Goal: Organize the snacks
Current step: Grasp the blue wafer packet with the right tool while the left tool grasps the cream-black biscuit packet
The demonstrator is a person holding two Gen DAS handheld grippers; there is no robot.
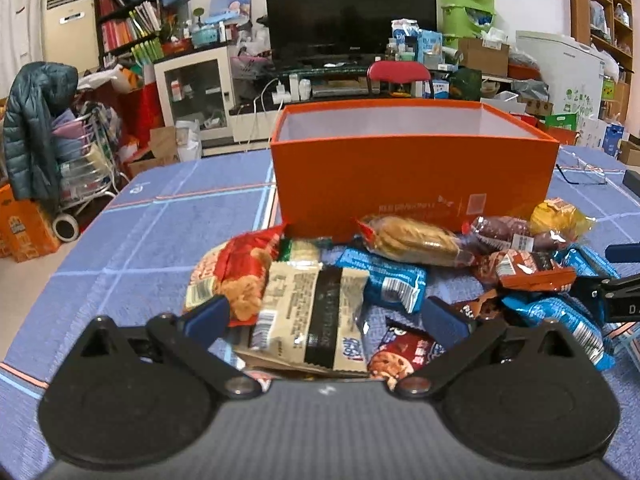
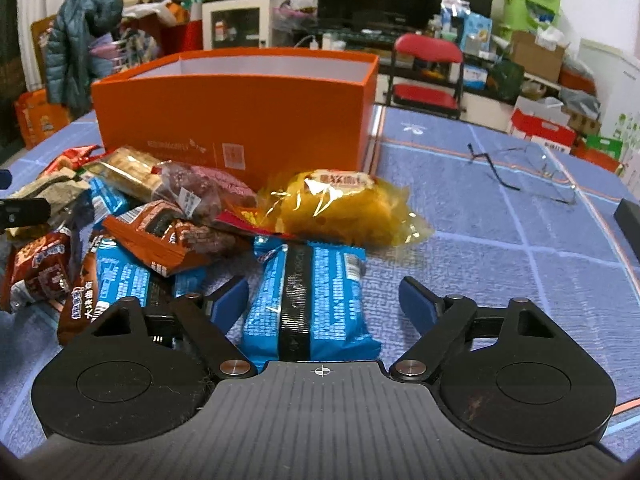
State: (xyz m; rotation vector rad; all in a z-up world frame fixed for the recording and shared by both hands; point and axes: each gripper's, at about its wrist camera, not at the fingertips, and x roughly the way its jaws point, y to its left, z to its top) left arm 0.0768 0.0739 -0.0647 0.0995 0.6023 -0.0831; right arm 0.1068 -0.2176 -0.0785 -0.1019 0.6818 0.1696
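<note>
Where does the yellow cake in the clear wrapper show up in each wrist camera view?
Left wrist view: the yellow cake sits far right, at the pile's far edge, beside the orange box's right corner.
Right wrist view: the yellow cake is centre frame, beyond the blue packet in front of the right claw.
Shared landmark: the orange box.

Your right tongs stand apart around a blue snack packet on the desk; the orange box sits far left.
</note>
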